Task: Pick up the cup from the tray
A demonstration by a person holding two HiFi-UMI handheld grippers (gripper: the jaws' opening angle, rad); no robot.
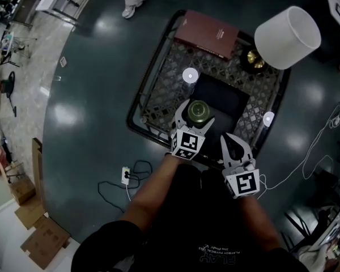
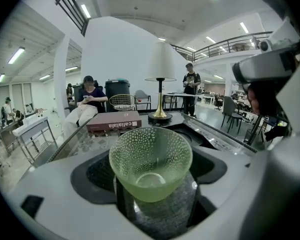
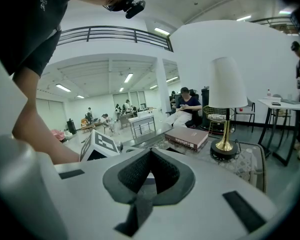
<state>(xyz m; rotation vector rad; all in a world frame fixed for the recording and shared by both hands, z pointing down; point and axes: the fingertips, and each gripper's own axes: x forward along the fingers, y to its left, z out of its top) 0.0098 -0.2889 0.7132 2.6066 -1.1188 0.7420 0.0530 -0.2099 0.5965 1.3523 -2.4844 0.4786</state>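
A pale green dimpled glass cup (image 1: 198,111) (image 2: 150,161) stands on the near left corner of the black tray (image 1: 224,98) on the low glass table. My left gripper (image 1: 195,118) (image 2: 150,186) is around it, jaws wide apart. The cup sits between them, with dark gaps showing on both sides, so the pads do not seem to press on it. My right gripper (image 1: 231,142) (image 3: 149,156) hangs at the table's near edge, to the right of the cup. Its jaws are together with nothing between them.
A maroon book (image 1: 207,34) (image 2: 113,121) lies at the far side of the table (image 1: 158,89). A lamp with a white shade (image 1: 287,37) (image 3: 228,84) and brass base stands at the far right. On the floor to the left, a power strip (image 1: 125,175) trails cables. People sit and stand beyond the table.
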